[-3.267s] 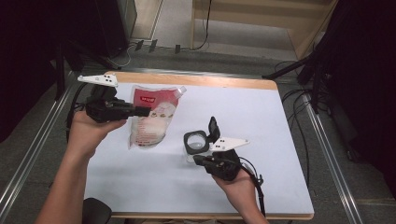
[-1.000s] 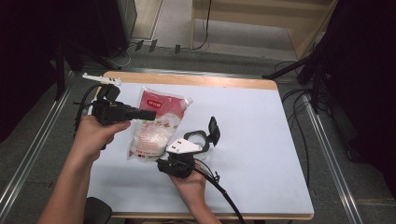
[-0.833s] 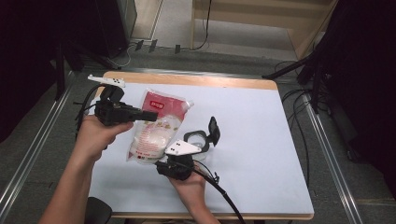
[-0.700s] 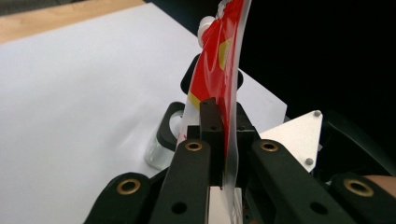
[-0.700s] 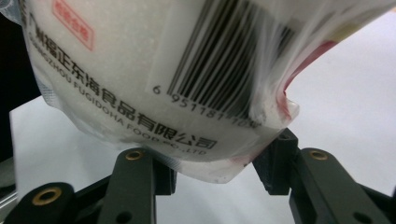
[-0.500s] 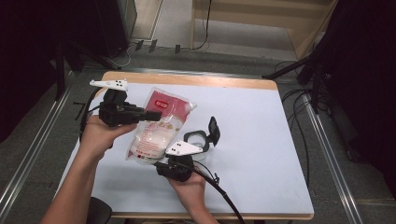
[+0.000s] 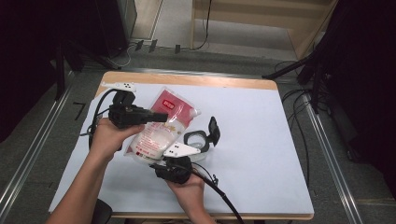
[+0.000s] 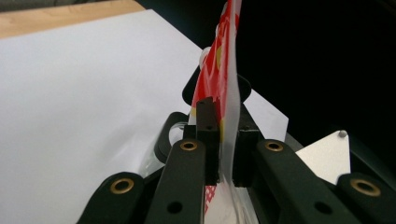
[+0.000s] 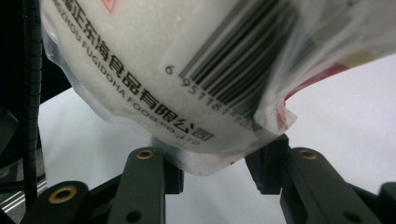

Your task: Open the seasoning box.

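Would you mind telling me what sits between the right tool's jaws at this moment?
The bag's bottom corner, filled with white grains, sits between the right tool's jaws, as the right gripper view shows.

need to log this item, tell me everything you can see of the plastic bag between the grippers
The bag is a clear plastic pouch with a red printed top, packed with white grains; its back bears a barcode and black print. It is lifted at a slant over the white table. The left gripper is clamped on its flat upper edge. The right gripper has been closing around a bottom corner, the jaws on either side of it; whether the pads press yet is unclear.
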Motion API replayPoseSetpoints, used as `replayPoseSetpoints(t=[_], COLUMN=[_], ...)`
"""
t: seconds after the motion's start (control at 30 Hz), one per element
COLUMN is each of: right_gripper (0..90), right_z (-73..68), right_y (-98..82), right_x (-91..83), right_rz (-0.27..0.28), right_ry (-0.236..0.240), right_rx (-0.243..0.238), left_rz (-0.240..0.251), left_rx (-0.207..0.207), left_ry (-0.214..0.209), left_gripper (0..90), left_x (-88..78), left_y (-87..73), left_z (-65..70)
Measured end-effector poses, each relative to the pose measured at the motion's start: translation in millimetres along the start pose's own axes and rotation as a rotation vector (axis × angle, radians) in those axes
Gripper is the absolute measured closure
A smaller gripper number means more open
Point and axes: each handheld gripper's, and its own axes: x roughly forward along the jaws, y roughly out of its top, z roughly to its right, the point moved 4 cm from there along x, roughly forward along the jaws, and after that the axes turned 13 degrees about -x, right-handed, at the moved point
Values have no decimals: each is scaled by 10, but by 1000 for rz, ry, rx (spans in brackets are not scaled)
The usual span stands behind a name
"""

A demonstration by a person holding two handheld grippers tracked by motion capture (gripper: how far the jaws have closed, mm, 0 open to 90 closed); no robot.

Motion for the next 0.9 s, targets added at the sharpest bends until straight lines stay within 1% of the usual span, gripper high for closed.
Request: replayPoseSetpoints(t=[0.07,0.13,0.17,0.23,0.3,0.4,0.43,0.5,0.57,0.6,0.63,0.7,0.73,0.77,0.8,0.87,0.9], right_gripper=[626,638,640,639,636,627,624,620,615,611,609,607,606,603,597,537,527], right_z=[-11,-32,-52,-71,-78,-98,-107,-130,-140,-141,-145,-150,-153,-153,-155,-147,-145], right_y=[0,1,7,13,16,22,25,36,39,37,35,31,29,25,24,28,46], right_x=[8,8,12,14,19,28,32,40,48,51,57,64,68,69,69,69,55], right_rz=[6,3,4,5,3,-5,-6,-6,-5,-3,-5,-7,-8,-8,-8,-1,23], right_ry=[11,19,25,29,32,31,31,38,40,41,52,51,51,54,58,47,48], right_rx=[8,-2,-3,-4,-2,-15,-23,-22,-18,-15,-2,-6,-6,-3,1,-2,-5], left_rz=[-10,-14,-16,-21,-24,-37,-44,-48,-53,-55,-55,-64,-62,-69,-71,-88,-93], left_rx=[-3,-8,-8,-21,-26,-20,-13,-21,-20,-29,-34,-42,-53,-56,-72,-91,-108], left_ry=[14,30,35,37,50,48,54,51,57,62,62,58,59,52,38,17,-13], left_gripper=[863,862,864,867,868,864,863,863,867,869,872,881,885,892,896,900,900], left_x=[21,47,53,69,94,119,133,148,153,156,158,161,159,153,150,151,158], left_y=[-3,-8,-8,-13,-23,-30,-37,-42,-46,-52,-56,-67,-70,-70,-71,-80,-85], left_z=[3,17,17,23,34,40,43,49,50,53,48,44,45,38,33,36,37])
